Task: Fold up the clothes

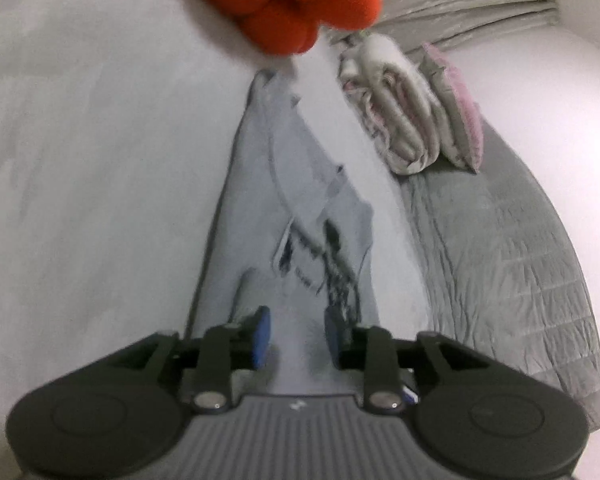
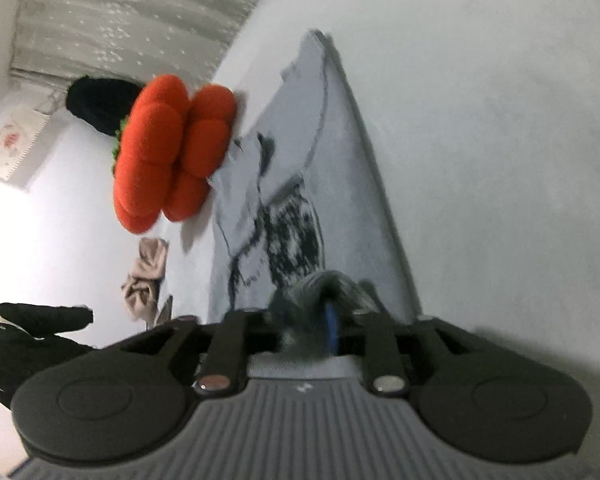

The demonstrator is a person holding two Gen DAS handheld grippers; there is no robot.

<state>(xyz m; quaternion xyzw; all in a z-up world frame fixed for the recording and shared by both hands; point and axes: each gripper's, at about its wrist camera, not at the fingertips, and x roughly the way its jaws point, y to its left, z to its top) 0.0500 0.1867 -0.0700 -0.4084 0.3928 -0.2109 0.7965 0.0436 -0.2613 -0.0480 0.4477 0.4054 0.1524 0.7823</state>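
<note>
Your right gripper (image 2: 326, 320) pinches the soft, light grey shirt (image 2: 300, 184) by a bunched edge on the bed (image 2: 500, 120), while your left gripper (image 1: 298, 330) holds its jaws spread over the limp cloth.

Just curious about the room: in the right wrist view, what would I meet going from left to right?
Black garment → beige crumpled cloth → orange cushion → grey printed shirt → bare white bed sheet.

Orange plush cushion (image 2: 172, 148), rolled blanket (image 1: 396, 108), grey quilt (image 1: 512, 264).
</note>
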